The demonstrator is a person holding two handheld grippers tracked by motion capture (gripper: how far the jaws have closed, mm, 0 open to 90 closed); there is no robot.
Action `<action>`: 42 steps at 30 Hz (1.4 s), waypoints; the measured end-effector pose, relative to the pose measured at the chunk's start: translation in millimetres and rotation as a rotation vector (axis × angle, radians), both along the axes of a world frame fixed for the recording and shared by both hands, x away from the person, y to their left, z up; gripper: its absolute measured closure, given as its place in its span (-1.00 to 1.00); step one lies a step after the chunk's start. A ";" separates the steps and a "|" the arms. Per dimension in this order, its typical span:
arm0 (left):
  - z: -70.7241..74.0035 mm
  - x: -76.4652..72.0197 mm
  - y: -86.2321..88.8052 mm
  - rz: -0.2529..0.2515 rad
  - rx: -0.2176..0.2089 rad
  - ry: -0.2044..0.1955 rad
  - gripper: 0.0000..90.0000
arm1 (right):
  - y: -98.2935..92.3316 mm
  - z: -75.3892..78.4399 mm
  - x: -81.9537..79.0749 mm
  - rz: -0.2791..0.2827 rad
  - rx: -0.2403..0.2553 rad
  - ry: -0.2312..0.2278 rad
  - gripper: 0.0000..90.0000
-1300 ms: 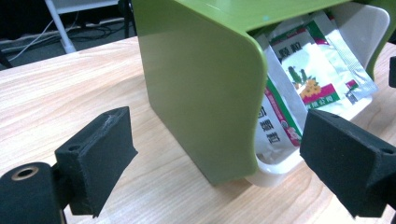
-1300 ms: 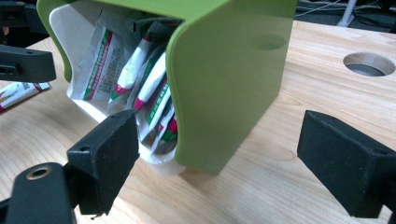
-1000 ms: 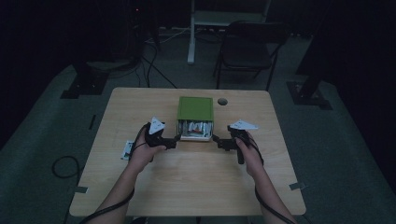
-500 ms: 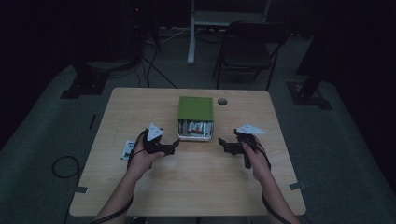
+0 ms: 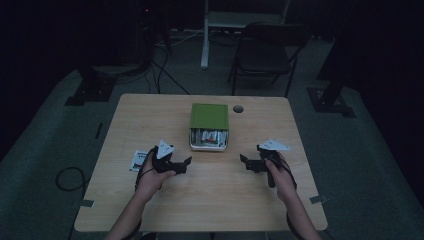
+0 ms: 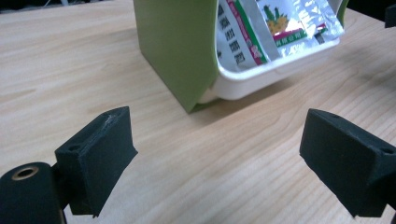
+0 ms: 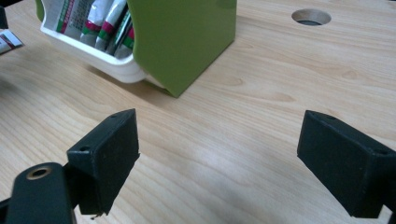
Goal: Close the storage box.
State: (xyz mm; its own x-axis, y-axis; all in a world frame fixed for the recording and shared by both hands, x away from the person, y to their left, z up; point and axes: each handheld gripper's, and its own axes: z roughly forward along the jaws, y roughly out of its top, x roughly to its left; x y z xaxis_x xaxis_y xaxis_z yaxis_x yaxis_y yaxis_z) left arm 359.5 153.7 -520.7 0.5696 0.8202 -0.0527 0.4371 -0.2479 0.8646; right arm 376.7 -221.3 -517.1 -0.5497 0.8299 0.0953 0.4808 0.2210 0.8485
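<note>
A green box (image 5: 209, 116) stands mid-table with its white drawer (image 5: 208, 145) pulled out toward me. Several printed sachets (image 5: 207, 136) stand in the drawer. My left gripper (image 5: 187, 162) rests low over the table, left of and nearer than the drawer, open with nothing between its jaws. In the left gripper view the left gripper (image 6: 219, 158) faces the box's green side (image 6: 180, 46) and the sachets (image 6: 275, 23). My right gripper (image 5: 244, 161) sits to the drawer's right, also open and empty. In the right gripper view the right gripper (image 7: 219, 158) faces the box (image 7: 187, 37) and drawer (image 7: 100, 63).
A small printed packet (image 5: 137, 161) lies flat on the wooden table (image 5: 215, 200) beside my left hand. A round cable hole (image 5: 238, 108) sits right of the box. A chair (image 5: 265, 55) and stand bases stand on the floor beyond the table.
Both hands have drawn back from the box toward the near edge of the table, the right one also drifting rightward. The jaws stay wide and the box has not moved.
</note>
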 end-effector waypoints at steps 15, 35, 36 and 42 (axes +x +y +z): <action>-8.8 -21.9 3.8 0.046 0.028 0.029 -0.77 | -15.9 -10.6 -16.2 -0.040 -0.026 0.020 -0.73; -11.7 -44.5 23.2 0.123 0.022 0.047 -0.77 | -48.1 -16.8 -34.0 -0.160 -0.100 0.029 -0.73; -11.4 -45.7 24.5 0.124 0.017 0.048 -0.77 | -50.0 -17.4 -34.8 -0.169 -0.102 0.031 -0.73; -13.1 -51.6 33.6 0.141 0.023 0.050 -0.77 | -61.4 -21.3 -39.1 -0.218 -0.114 0.042 -0.73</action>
